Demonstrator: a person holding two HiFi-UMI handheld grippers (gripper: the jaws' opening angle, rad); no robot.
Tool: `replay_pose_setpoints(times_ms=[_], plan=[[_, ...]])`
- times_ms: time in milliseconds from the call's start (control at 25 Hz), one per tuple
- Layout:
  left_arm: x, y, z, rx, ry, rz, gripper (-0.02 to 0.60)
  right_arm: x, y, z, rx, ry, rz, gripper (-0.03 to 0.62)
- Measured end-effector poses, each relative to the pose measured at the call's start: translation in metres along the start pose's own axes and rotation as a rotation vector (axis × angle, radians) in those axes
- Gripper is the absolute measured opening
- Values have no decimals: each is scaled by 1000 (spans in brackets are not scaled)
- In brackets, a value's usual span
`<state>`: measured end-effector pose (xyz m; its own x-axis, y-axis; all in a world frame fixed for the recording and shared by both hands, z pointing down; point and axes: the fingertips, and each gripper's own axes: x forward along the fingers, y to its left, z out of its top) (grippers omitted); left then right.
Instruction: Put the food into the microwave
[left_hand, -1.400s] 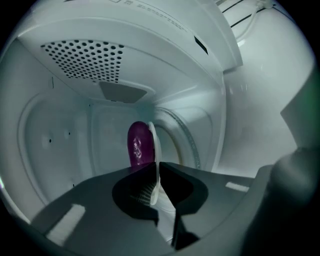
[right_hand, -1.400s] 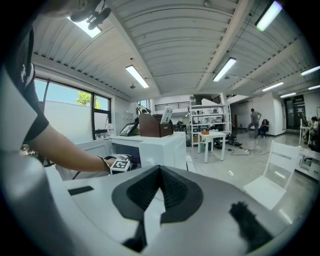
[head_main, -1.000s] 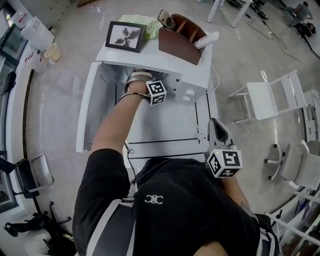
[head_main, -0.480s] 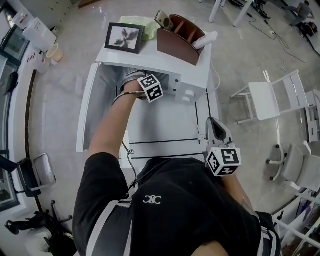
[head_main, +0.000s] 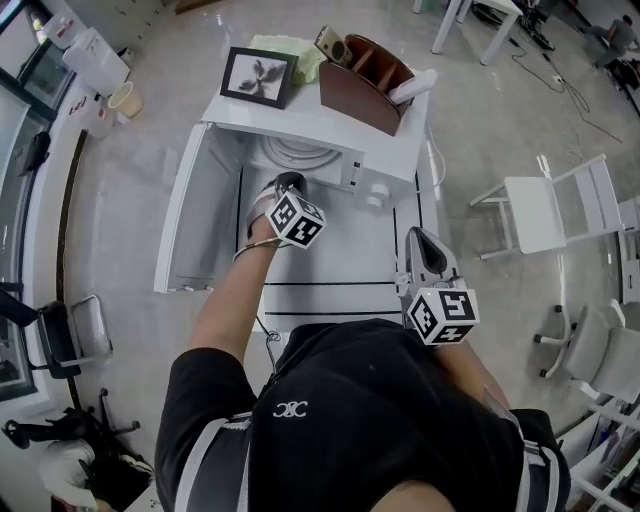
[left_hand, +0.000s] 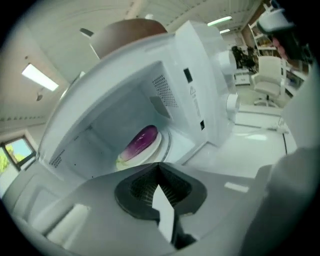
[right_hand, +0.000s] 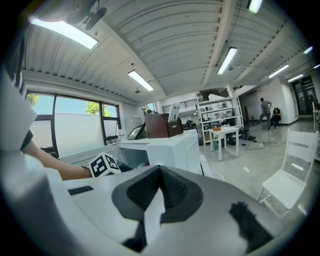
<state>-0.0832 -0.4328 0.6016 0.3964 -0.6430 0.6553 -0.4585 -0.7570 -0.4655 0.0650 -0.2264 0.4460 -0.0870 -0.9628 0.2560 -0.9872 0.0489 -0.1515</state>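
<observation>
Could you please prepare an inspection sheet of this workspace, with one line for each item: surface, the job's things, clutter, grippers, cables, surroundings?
Surface: white table, bare in front of the microwave.
Job's things: white microwave oven with its door swung open; purple food lies on a white plate inside.
Clutter: black-framed picture, pale green cloth and brown wooden organiser on the microwave's top.
Grippers: left gripper shut and empty, facing the open oven; right gripper shut and empty, at the table's right side.
Cables: white cord beside the microwave; loose cables on the floor.
Surroundings: white chair, tiled floor.
</observation>
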Motion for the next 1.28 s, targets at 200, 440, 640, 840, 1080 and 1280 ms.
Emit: replay_pose_setpoints(times_ms=[200,440,640,840,1080,1280], plan=[[-55,-15,15,-316,-135,10,9,9,5,-5,-13,34,49,6],[-115,-19,25,-515,-214,58,8,15,12,-5,-15,34,119,6],[-149,-26,22,-521,-200,130,8,17,17,-5,-30,38,171,6],[-164,-41,20,-530,-190,157,8,18,22,-8,-64,49,204,6],[-169,-46,9,-568,-169,158,8,18,28,-10,-64,51,233,6],[-168,-51,2,-558,-154,153,8,18,32,-9,-66,54,243,6]])
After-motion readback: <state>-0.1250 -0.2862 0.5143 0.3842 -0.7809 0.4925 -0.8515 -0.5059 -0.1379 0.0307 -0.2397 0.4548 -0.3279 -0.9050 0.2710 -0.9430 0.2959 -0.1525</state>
